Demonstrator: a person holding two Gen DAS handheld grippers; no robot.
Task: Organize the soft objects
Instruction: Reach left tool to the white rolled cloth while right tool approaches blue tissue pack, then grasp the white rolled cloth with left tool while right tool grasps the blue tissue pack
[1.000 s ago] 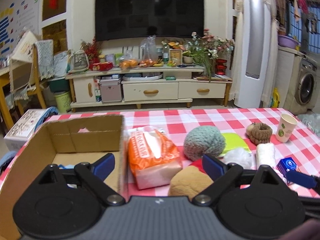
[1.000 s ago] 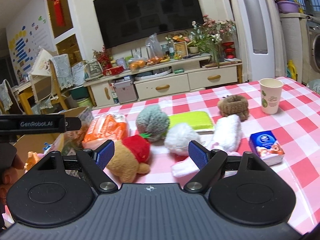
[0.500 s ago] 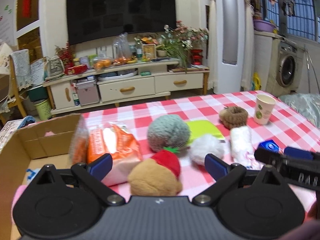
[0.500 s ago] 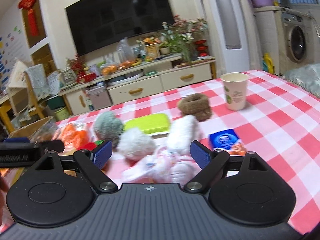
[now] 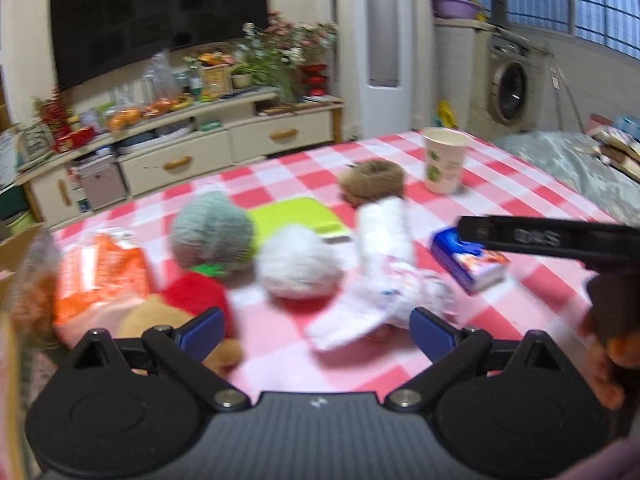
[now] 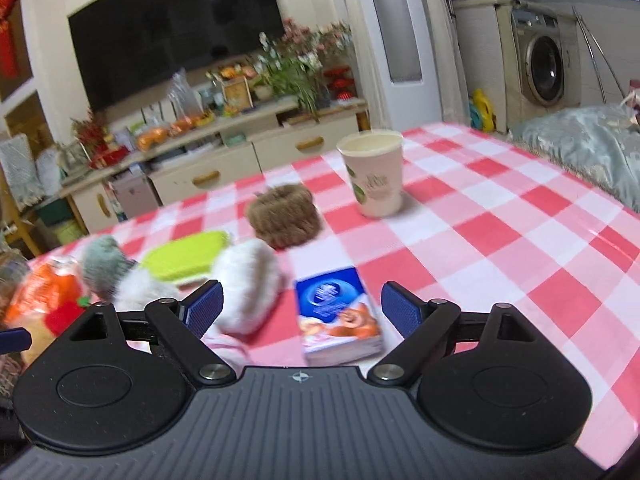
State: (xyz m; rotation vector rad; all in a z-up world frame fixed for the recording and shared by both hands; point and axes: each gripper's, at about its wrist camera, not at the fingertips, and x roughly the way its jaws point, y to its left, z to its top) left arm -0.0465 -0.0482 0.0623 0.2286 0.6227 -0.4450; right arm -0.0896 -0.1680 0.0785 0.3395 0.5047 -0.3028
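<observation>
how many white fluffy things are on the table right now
2: a round white puff beside the grey knitted ball, and a long white roll just in front of the brown ring. Others may be hidden.

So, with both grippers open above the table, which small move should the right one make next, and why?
Probably ease the right gripper forward and down over the blue tissue pack, then close. Its jaws stand open and empty, and the pack lies flat on the checked tablecloth right between them, apart from the white fluffy roll beside it.
</observation>
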